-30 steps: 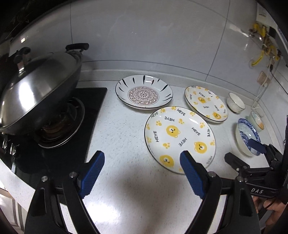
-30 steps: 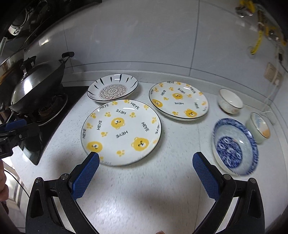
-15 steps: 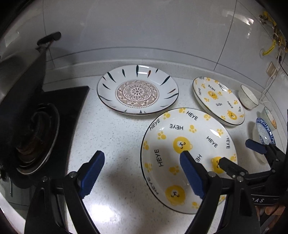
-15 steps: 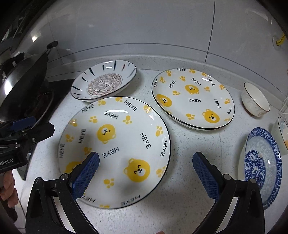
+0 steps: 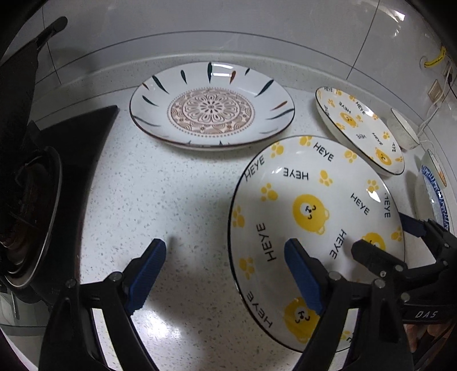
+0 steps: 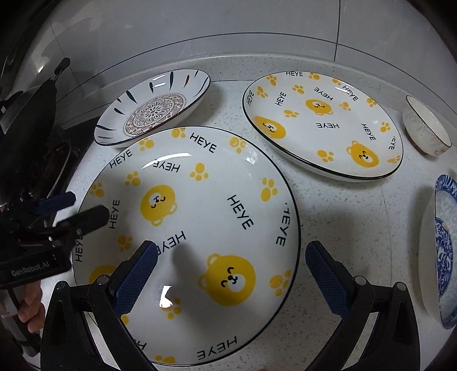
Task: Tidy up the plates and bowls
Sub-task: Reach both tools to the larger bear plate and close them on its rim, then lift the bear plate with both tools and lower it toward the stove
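Note:
A large bear-print "HEYE" plate (image 6: 194, 211) lies on the speckled counter, also in the left wrist view (image 5: 311, 211). My right gripper (image 6: 228, 279) is open above its near half. My left gripper (image 5: 225, 274) is open astride the plate's left rim; it shows at the left of the right wrist view (image 6: 71, 208). A second bear plate (image 6: 322, 125) lies behind to the right. A mandala plate (image 5: 211, 105) lies at the back. A white bowl (image 6: 427, 128) and a blue patterned plate (image 6: 441, 245) sit at the right.
A black gas hob (image 5: 31, 199) with a wok (image 5: 17, 94) on it stands at the left. The tiled wall (image 5: 228, 25) runs behind the dishes. A socket with cables (image 5: 437, 91) is at the far right.
Both grippers have moved forward and down toward the near bear plate, which now looks much larger. Both stay open. No dish has moved.

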`<act>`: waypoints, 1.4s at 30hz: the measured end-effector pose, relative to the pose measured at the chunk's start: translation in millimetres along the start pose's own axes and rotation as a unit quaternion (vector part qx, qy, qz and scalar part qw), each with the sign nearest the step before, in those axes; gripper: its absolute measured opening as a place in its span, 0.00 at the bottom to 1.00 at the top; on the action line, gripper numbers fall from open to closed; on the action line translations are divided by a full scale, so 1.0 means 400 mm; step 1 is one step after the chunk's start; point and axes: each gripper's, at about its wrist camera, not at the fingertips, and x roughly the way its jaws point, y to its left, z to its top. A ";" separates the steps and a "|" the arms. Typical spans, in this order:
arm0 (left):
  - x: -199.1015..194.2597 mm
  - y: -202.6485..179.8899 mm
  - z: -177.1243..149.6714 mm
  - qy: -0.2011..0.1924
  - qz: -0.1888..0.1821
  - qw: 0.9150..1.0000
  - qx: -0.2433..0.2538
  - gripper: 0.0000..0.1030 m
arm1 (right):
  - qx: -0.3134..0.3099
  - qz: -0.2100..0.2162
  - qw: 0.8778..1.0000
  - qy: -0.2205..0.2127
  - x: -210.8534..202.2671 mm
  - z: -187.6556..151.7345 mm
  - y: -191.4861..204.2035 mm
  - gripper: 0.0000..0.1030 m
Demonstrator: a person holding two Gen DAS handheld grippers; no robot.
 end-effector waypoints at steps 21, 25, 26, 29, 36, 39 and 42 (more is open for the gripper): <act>0.032 -0.014 0.008 0.051 -0.001 0.999 0.010 0.83 | -0.008 0.008 1.000 0.014 0.010 0.015 -0.024 0.53; 0.030 -0.010 0.011 0.050 -0.006 0.999 0.006 0.70 | 0.002 0.018 1.000 0.014 0.006 0.020 -0.048 0.38; 0.027 -0.010 0.012 0.047 -0.009 0.999 0.005 0.54 | 0.005 0.020 1.000 0.014 0.006 0.021 -0.055 0.32; 0.023 -0.011 0.016 0.049 -0.044 0.998 -0.004 0.28 | 0.006 0.021 1.000 0.015 0.004 0.023 -0.066 0.27; 0.014 0.011 0.025 0.054 -0.048 0.997 -0.028 0.17 | 0.000 0.015 1.000 0.017 0.003 0.022 -0.066 0.24; 0.002 0.012 0.023 0.052 -0.044 0.997 -0.024 0.14 | 0.003 0.015 1.000 0.017 -0.001 0.020 -0.067 0.22; -0.009 0.014 0.011 0.050 -0.041 0.998 -0.023 0.14 | 0.002 0.012 1.000 0.019 -0.006 0.014 -0.064 0.21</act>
